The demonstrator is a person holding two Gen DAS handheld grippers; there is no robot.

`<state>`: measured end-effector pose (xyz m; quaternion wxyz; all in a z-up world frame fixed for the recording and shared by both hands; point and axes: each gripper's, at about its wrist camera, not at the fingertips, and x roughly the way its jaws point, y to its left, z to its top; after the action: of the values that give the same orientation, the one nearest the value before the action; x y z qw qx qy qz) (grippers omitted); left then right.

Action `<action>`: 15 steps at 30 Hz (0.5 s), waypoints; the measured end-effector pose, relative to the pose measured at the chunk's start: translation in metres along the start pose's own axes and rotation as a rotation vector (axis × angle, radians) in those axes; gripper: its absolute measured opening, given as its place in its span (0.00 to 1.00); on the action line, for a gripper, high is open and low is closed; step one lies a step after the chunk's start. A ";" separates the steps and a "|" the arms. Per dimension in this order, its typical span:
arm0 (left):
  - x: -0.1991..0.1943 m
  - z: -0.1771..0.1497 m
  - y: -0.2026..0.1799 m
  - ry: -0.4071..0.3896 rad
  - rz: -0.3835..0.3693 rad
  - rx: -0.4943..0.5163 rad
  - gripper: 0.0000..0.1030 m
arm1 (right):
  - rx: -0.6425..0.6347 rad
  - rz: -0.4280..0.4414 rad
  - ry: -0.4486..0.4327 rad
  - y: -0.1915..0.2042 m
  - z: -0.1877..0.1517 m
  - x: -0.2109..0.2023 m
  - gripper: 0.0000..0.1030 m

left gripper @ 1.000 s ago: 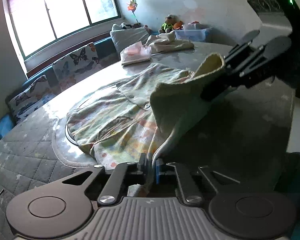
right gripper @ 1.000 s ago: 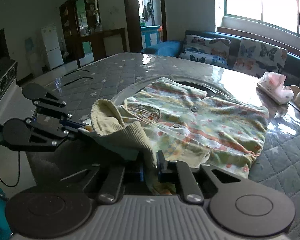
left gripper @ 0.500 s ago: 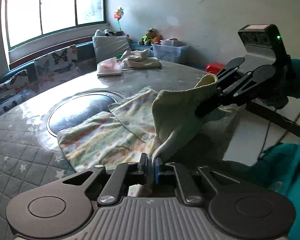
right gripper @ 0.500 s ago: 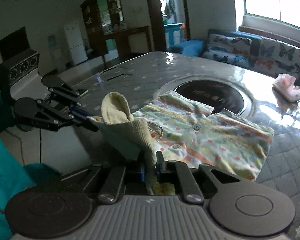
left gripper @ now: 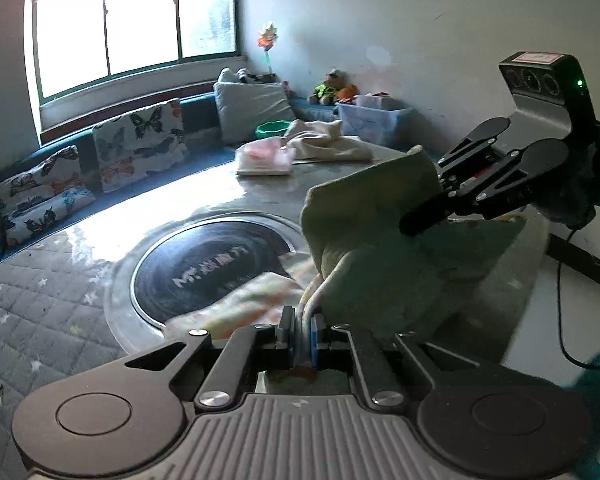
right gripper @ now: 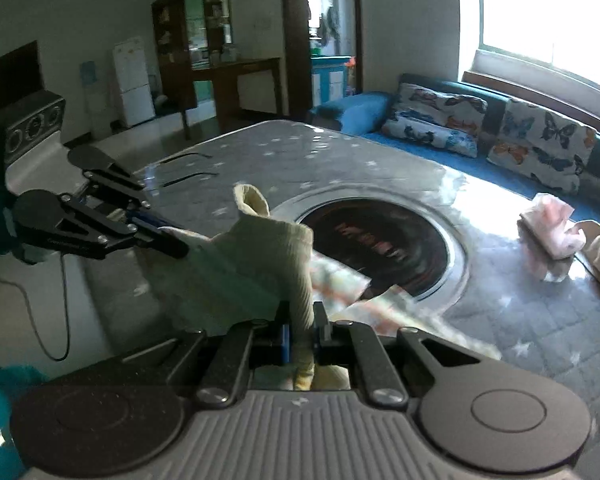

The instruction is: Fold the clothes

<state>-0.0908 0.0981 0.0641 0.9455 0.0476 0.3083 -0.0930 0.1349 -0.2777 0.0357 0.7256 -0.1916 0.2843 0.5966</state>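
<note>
A small patterned garment (left gripper: 364, 240) with a pale ribbed cuff hangs stretched between both grippers above the table. My left gripper (left gripper: 302, 326) is shut on one edge of it. My right gripper (right gripper: 302, 326) is shut on another edge. The right gripper (left gripper: 424, 216) also shows at the right of the left wrist view. In the right wrist view the left gripper (right gripper: 168, 240) reaches in from the left. The garment's (right gripper: 260, 264) printed lower part trails blurred over the table's dark round inset (right gripper: 400, 248).
The table (left gripper: 52, 312) has a grey quilted cover and a glossy middle. A pink folded cloth (left gripper: 264, 156) and a cream garment (left gripper: 328, 146) lie at its far side. A sofa with butterfly cushions (right gripper: 540, 140) runs under the window. A cable (right gripper: 40, 312) hangs at the left.
Both grippers have risen and pulled back with the garment. Its body has lifted off the table and uncovered the dark round inset. Only the printed hem trails low now.
</note>
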 end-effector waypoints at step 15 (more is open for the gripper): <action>0.114 0.002 0.075 0.141 0.056 -0.156 0.08 | 0.036 -0.153 0.097 -0.065 0.012 0.120 0.17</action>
<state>0.0160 0.1550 0.0003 0.9246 -0.0109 0.3787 -0.0387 0.2155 -0.1935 -0.0357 0.7579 -0.2282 0.3142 0.5242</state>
